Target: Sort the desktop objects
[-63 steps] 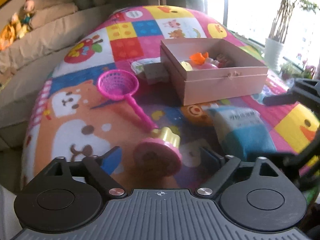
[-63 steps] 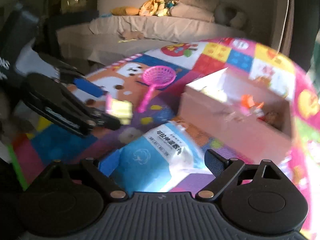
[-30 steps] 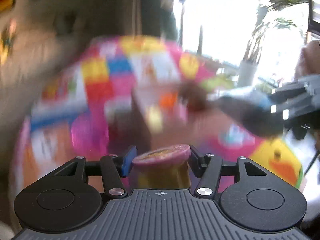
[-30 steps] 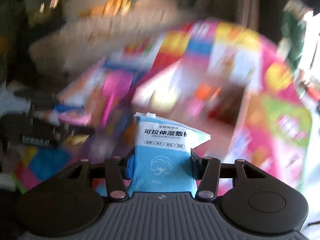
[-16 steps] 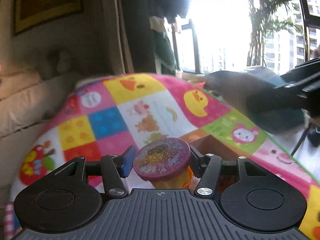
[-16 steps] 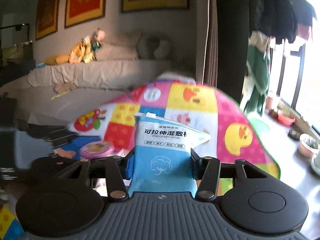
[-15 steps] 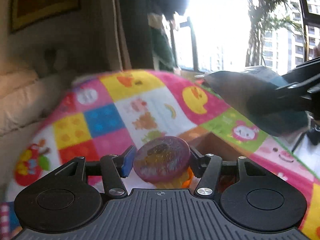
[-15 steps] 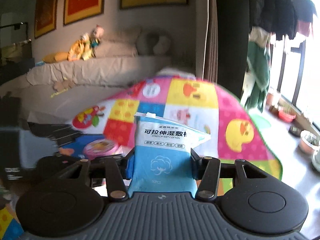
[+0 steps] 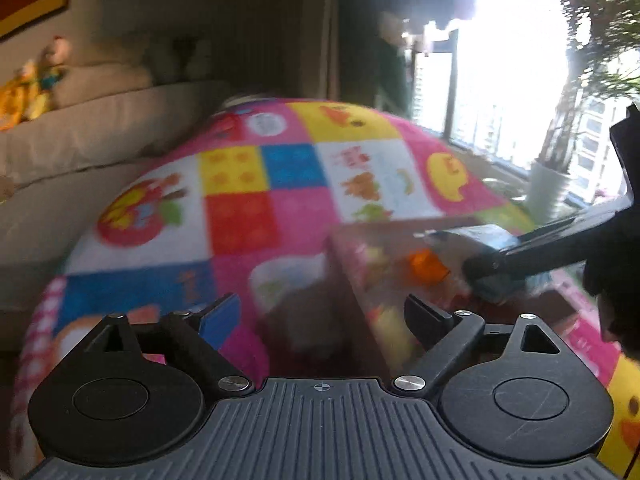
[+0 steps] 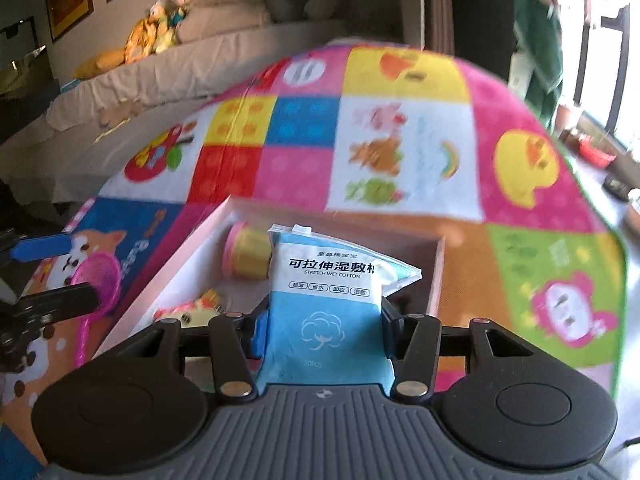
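Note:
My right gripper (image 10: 322, 332) is shut on a blue and white wet-cotton pack (image 10: 326, 304) and holds it over the open pink box (image 10: 192, 256). The pink and yellow toy cup (image 10: 246, 254) lies on its side inside the box, beside an orange and yellow toy (image 10: 192, 306). My left gripper (image 9: 320, 316) is open and empty, just left of the box (image 9: 348, 264). The right gripper with the pack (image 9: 500, 264) shows over the box in the left wrist view. The left wrist view is blurred.
A pink toy net scoop (image 10: 98, 280) lies on the colourful patchwork mat (image 10: 304, 128) left of the box. A beige sofa (image 10: 168, 60) with plush toys stands behind. A white plant pot (image 9: 548, 192) and windows are on the right.
My left gripper has opened and let go of the pink and yellow cup, which now lies in the box. My right gripper has come down over the box with the pack.

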### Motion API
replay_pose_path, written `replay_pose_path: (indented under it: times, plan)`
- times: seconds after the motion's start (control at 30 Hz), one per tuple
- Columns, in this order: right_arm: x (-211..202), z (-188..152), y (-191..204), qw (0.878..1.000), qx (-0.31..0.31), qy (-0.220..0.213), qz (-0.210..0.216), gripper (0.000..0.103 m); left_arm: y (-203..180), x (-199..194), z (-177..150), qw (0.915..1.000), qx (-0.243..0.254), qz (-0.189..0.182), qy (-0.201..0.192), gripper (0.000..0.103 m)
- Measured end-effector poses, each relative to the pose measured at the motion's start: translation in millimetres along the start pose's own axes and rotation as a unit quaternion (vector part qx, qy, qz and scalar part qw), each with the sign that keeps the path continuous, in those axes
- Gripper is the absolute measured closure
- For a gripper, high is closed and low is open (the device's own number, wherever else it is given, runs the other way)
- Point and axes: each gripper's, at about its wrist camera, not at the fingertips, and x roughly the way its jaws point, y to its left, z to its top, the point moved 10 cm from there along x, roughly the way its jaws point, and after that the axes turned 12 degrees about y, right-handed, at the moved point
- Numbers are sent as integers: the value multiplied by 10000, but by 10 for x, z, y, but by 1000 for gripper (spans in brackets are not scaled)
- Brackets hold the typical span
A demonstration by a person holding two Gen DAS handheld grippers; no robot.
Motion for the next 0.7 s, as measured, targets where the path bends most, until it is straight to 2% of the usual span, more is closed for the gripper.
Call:
replay_pose_path:
  times: [0.03,0.07,0.1,0.2,0.33,0.43,0.5,0.53,0.63,0.7]
  plan:
    - [31,-26,31,10000,-14,57,11,46,52,-24,-87,9999,-60,65,56,8]
    - [60,-57,60,9999,-12,133,26,35,109,-38,-173,9998,-145,120,120,8]
    - [61,-67,76,9999,-2,154,19,34,171,-43,-258,9994,-241,190,179,7]
    - [-55,-38,125,9999,-127,68,-96,34,372,-35,-524,9968,-484,495,393,7]
    - [-328,214,249,9992,-296,-213,-163,34,548,-26,-840,9924,-854,572,677,7]
    - [-450,471,549,9983,-509,-282,61,34,606,-42,-975,9902,-1022,595,739,6]
    - [-408,611,826,9971,-684,-140,314,34,628,-42,-1038,9888,-1086,650,787,6]
    - [-340,666,976,9963,-742,-10,444,39,638,-49,-1063,9885,-1096,672,799,6]
    - [-13,778,1400,9920,-952,538,629,67,678,-75,-1113,9880,-1139,679,799,6]
    - [272,862,1585,9908,-1111,702,338,71,682,-85,-1135,9882,-1150,634,781,5]
